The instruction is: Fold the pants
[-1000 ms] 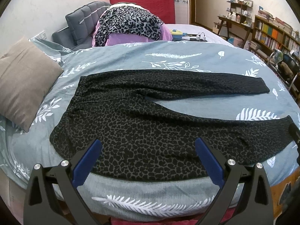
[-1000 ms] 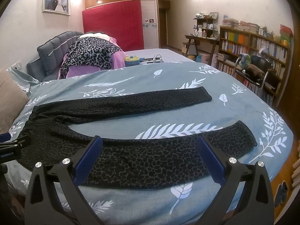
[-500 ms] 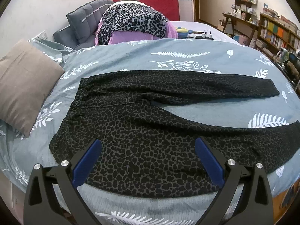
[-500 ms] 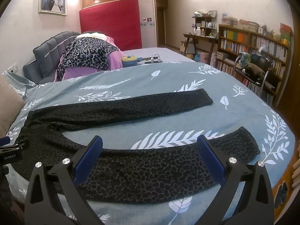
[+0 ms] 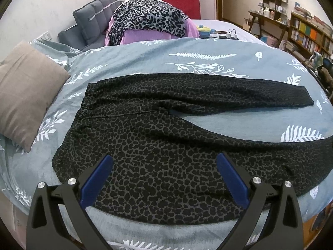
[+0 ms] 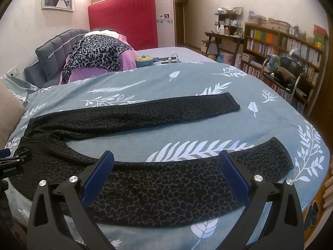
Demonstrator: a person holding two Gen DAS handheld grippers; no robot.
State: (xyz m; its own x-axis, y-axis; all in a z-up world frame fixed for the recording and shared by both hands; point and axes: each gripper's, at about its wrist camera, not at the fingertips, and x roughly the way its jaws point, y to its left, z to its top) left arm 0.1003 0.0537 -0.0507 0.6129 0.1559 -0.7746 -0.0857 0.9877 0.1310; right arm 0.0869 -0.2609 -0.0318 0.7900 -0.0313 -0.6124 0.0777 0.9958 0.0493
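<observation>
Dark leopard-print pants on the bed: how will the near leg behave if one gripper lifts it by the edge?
The dark leopard-print pants lie flat and follow the grey-blue leaf-print bedcover, so they are probably floppy: a lifted leg should sag and trail. The fabric looks thin, so likely light. With the left gripper and right gripper both open, nothing pins the rest; it may drag.

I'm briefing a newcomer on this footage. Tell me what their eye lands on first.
First, the dark leopard-print pants spread flat across the grey leaf-print bedspread, legs splayed apart in a V. Next, the left gripper and right gripper, both open, blue-padded fingers framing the near leg. Behind, a red panel stands against the far wall.
</observation>
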